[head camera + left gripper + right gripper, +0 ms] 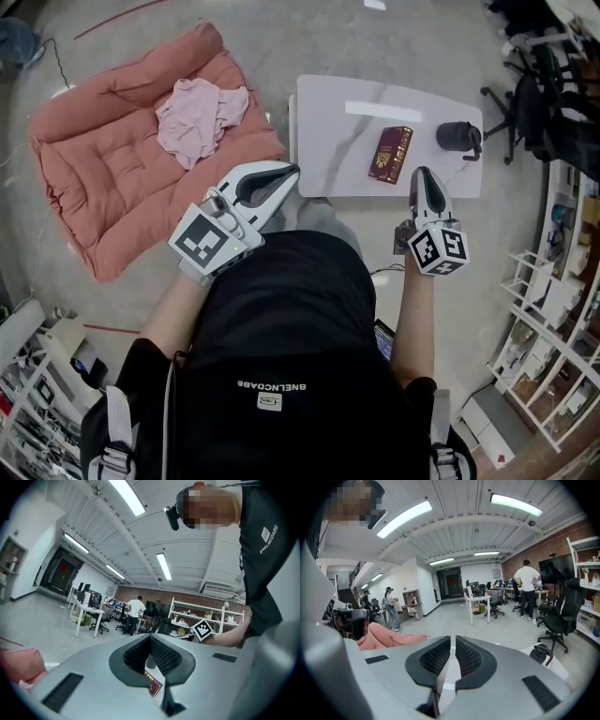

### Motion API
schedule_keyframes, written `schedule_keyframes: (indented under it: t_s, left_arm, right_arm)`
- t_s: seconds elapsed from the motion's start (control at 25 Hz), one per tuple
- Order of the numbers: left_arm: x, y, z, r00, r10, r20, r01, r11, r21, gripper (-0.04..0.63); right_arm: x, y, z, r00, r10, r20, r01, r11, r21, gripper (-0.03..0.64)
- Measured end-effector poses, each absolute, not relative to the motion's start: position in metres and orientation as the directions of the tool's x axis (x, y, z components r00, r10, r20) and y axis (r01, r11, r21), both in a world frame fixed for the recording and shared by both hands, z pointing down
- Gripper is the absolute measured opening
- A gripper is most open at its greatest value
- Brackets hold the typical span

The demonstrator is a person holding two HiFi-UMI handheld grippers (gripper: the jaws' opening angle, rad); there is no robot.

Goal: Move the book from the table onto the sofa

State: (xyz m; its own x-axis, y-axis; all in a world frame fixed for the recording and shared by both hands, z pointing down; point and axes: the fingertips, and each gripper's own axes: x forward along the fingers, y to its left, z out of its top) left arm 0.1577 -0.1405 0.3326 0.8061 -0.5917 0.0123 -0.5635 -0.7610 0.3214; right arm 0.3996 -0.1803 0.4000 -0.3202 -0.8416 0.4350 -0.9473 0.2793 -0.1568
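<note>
Now, from the head view, the book (391, 154) lies flat on the white table (328, 122), close to the front edge and right of the middle, with its long side running roughly front to back. A black jug (458, 138) stands near the table's right end, apart from the book. The right gripper (423, 174) reaches over the front edge just right of the book, without visibly touching it. The left gripper (289, 173) hangs by the table's front left corner, between the table and the pink sofa (94, 178). A crumpled pink cloth (200, 117) rests on the sofa's upper part.

From the left gripper view, that gripper's (150, 637) jaw tips meet with nothing held. Below them, through the hollow behind the pads, a corner of the dark red book (154, 685) shows. The right gripper's marker cube (202, 630) appears beyond.

From the right gripper view, the jaws of the right gripper (453, 640) are pressed together and empty. White tabletop (444, 679) shows beneath them, the jug (540, 653) to the right and the sofa (389, 640) to the left.
</note>
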Motion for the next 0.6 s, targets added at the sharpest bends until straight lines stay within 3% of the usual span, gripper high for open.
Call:
schedule_keyframes:
  t_s: [0.6]
  left_arm:
    - [0.212, -0.172, 0.339, 0.730, -0.677, 0.094, -0.669, -0.679, 0.302, 0.014]
  right_arm:
    - [0.492, -0.224, 0.497, -0.322, -0.734, 0.598, -0.947, 0.257, -0.194, 0.029]
